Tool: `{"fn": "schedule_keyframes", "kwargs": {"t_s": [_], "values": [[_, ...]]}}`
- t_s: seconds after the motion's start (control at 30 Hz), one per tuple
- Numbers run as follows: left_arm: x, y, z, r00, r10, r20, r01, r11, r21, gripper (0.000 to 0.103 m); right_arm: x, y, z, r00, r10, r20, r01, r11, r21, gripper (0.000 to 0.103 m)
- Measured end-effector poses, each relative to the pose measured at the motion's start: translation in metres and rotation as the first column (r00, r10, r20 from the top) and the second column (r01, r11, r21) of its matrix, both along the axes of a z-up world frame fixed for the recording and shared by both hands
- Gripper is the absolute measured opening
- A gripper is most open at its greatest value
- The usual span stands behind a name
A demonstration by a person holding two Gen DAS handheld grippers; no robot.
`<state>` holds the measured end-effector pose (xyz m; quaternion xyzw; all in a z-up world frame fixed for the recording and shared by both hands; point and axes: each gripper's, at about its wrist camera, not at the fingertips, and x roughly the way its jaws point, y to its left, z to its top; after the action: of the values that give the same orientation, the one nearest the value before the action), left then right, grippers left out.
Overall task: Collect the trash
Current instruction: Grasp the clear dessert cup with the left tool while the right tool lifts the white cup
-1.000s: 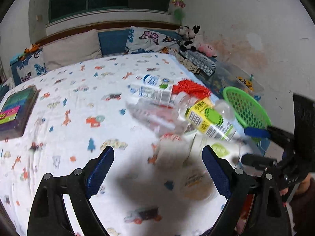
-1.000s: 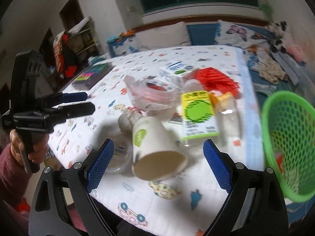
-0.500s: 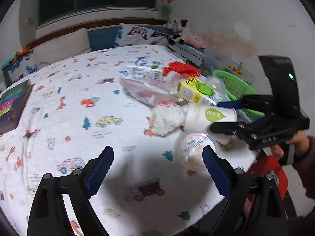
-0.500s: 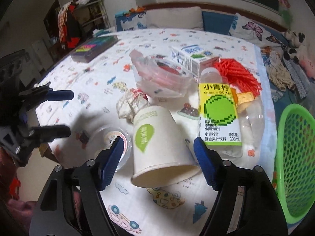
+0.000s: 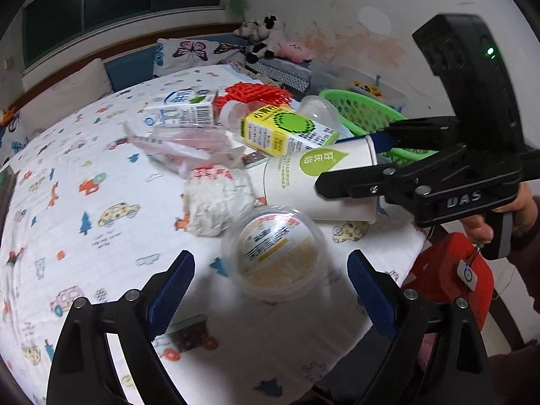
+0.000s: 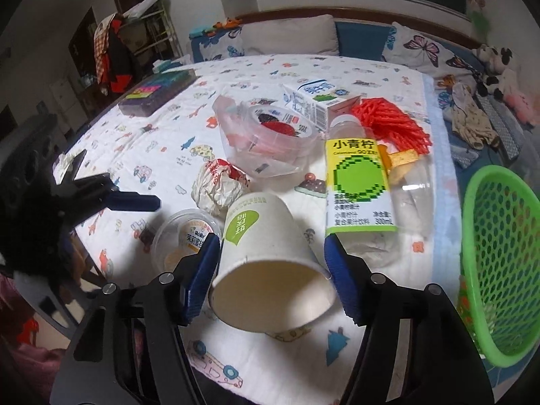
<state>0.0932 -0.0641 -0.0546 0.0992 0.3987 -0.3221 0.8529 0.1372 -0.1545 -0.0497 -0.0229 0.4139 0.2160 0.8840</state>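
A white paper cup [image 6: 266, 253] with a green leaf logo lies on its side on the patterned bedsheet [image 6: 162, 155], its mouth toward me. My right gripper [image 6: 270, 241] straddles it and its jaws are closing, both blue pads touching the cup's sides; from the left wrist the same gripper [image 5: 344, 162] is seen clamped across the cup [image 5: 303, 182]. My left gripper [image 5: 270, 256] is open, just short of a clear domed dessert cup [image 5: 275, 253] that sits between its fingers in view, untouched. A green mesh basket [image 6: 499, 263] stands to the right.
Behind the cup lie a crumpled paper wrapper [image 6: 219, 185], a yellow-green juice carton [image 6: 357, 182], a clear bottle [image 6: 411, 189], a clear plastic container [image 6: 270, 138], a milk carton [image 6: 310, 98] and red netting [image 6: 395, 121]. A dark book [image 6: 158, 91] lies far left. The bed's edge is close below.
My right jaws have narrowed from wide apart onto the paper cup. My left gripper has dropped and come in toward the dessert cup, still open.
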Motion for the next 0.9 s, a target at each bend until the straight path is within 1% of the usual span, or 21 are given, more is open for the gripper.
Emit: {"fn": "schedule_keyframes", "kwargs": {"t_s": [0.37,0.47,0.5,0.6,0.7,0.9], "values": [[0.005,-0.016,-0.01,1.0,-0.007,0.014,0.007,1.0,0.027,0.088,-0.02,-0.02,0.017,0.998,-0.057,0.04,0.055,0.997,0.046,0.064],[0.006,-0.017,-0.01,1.0,-0.006,0.016,0.006,1.0,0.024,0.08,-0.024,-0.026,0.022,0.996,-0.074,0.051,0.071,0.996,0.05,0.064],[0.007,-0.017,-0.011,1.0,-0.004,0.01,0.004,1.0,0.021,0.075,-0.024,-0.028,0.023,0.995,-0.079,0.054,0.076,0.996,0.053,0.064],[0.009,-0.016,-0.012,1.0,0.005,0.003,-0.005,1.0,0.021,0.069,-0.028,-0.037,0.029,0.993,-0.099,0.063,0.095,0.993,0.071,0.064],[0.009,-0.013,-0.011,1.0,0.009,-0.007,-0.009,1.0,0.005,0.067,-0.03,-0.046,0.033,0.99,-0.124,0.069,0.118,0.989,0.091,0.064],[0.005,-0.009,-0.005,1.0,0.0,-0.006,0.0,1.0,0.001,0.067,-0.034,-0.057,0.038,0.986,-0.149,0.079,0.14,0.984,0.108,0.064]]}}
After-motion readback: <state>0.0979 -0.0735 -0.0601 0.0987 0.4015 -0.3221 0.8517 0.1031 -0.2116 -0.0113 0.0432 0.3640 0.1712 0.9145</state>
